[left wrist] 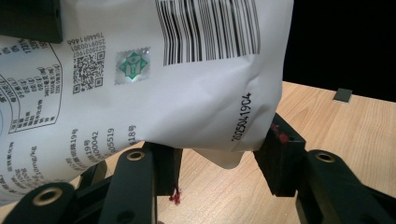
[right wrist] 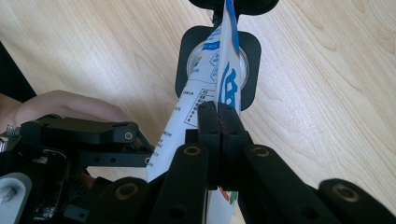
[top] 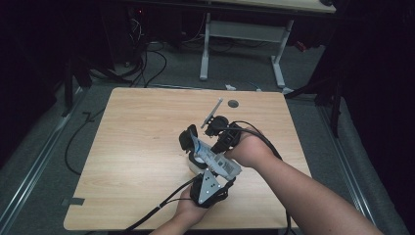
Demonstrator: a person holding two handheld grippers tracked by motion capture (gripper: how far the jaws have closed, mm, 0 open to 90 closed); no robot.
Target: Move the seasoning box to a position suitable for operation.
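Right gripper view: right tongs [right wrist: 218, 122] clamp the white pouch [right wrist: 205, 88] edge.
Left tongs [left wrist: 219, 168] pinch its bottom corner; keep pouch taut above counter [right wrist: 327, 84].

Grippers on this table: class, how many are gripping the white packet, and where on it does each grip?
2. The left gripper clamps the white packet's fuller bottom corner by the date code; the right gripper pinches its flat edge.

High view: fixed overhead, faces forward and down on worktop [top: 147, 147], well back. Left gripper view: rides left gripper [left wrist: 215, 172], looks along jaws, very close to white pouch [left wrist: 187, 93] ahead. Right gripper view: rides right gripper [right wrist: 218, 121], looks down at worktop, close. All three share pouch and worktop.
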